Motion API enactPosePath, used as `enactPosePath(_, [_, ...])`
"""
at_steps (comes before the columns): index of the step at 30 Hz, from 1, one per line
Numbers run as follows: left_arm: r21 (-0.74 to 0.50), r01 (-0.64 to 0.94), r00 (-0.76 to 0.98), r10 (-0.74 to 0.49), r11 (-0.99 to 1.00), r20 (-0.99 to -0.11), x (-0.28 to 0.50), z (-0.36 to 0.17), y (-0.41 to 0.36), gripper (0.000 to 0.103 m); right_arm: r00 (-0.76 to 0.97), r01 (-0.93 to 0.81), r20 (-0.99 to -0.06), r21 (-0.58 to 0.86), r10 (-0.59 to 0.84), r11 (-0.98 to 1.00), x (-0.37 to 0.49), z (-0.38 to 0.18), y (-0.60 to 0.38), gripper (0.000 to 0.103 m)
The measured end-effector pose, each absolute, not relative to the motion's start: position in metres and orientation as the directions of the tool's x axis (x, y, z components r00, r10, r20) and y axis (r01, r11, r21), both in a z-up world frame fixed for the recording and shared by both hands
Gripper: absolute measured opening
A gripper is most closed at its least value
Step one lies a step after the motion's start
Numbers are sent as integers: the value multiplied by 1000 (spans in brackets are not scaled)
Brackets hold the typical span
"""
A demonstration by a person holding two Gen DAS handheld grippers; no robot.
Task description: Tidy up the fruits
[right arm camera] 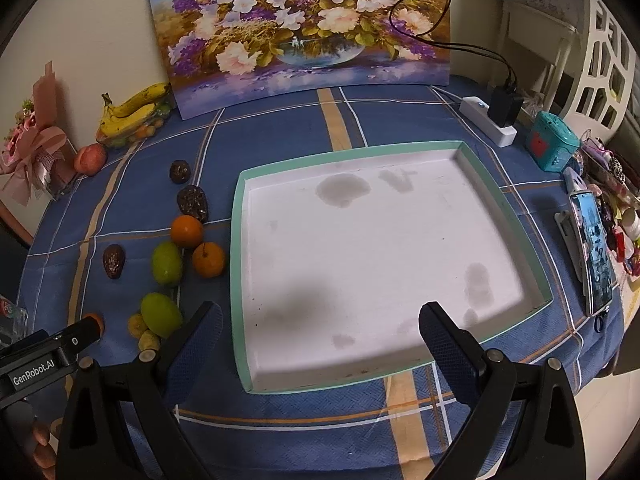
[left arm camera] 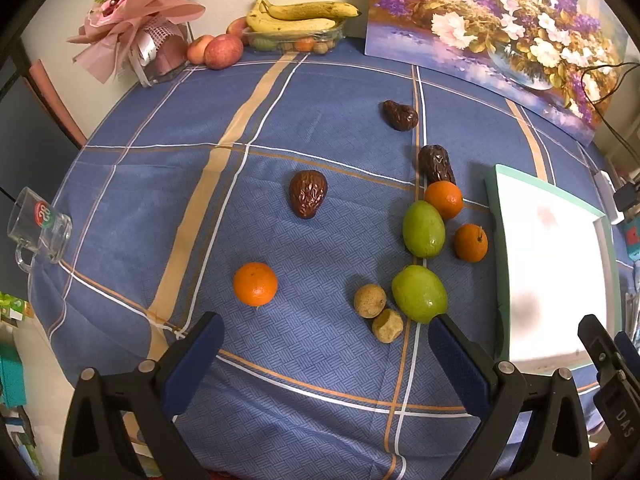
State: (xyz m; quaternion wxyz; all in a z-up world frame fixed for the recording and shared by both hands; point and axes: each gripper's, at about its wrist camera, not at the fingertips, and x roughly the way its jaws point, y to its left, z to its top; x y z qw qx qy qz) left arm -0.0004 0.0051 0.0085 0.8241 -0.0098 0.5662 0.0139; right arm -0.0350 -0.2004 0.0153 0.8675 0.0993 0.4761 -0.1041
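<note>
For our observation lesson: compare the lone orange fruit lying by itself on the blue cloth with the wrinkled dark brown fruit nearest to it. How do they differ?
The smooth round orange fruit is bright and evenly ball-shaped; the wrinkled dark brown fruit is dull, creased and tapers to a point. The orange one lies nearer the open left tool; the brown one lies farther back. Both rest alone on the blue checked tablecloth, outside the white tray.

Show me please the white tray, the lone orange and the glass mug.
white tray (right arm camera: 360,240), right wrist view, bare floor of the tray.
lone orange (left arm camera: 255,284), left wrist view, middle of its peel.
glass mug (left arm camera: 40,224), left wrist view, its side wall.
</note>
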Motion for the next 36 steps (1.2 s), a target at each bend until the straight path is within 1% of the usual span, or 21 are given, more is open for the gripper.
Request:
enactPosePath(9, [-17, -48, 362, 2, 999, -932, 1, 7, 9, 103, 517, 257, -854, 84, -64, 963, -33, 13, -201, 99])
enactPosePath(14, [-55, -64, 392, -25, 996, -920, 2, 9, 16, 103, 522, 243, -852, 107, -37, 964, -33, 13, -200, 99])
enactPosePath(21, [-129, -108, 471, -63, 986, -880, 4, 17, 32, 103, 588, 208, -809, 175, 20, 962, -29, 18, -197, 99])
enactPosePath(25, [-143, -135, 521, -53, 980, -852, 6, 25, 42, 103, 632, 159, -774, 184, 44, 970, -28, 21, -189, 99])
enactPosePath(29, [-159, -140, 504, -68, 977, -861, 8, 23, 50, 103, 606, 123, -791, 192, 80, 974, -20, 18, -181, 99])
enactPosePath(31, [-169, -150, 520, -68, 974, -852, 8, 25, 56, 103, 586, 114, -801, 232, 123, 966, -14, 17, -178, 99])
enactPosePath(33, [-179, -166, 534, -64, 970, -843, 7, 27, 63, 103, 596, 88, -787, 261, 159, 961, -11, 18, -174, 99])
enactPosePath(36, [-193, -207, 543, -51, 959, -838, 7, 27, 78, 103, 616, 31, -767, 250, 179, 968, -7, 25, -162, 99])
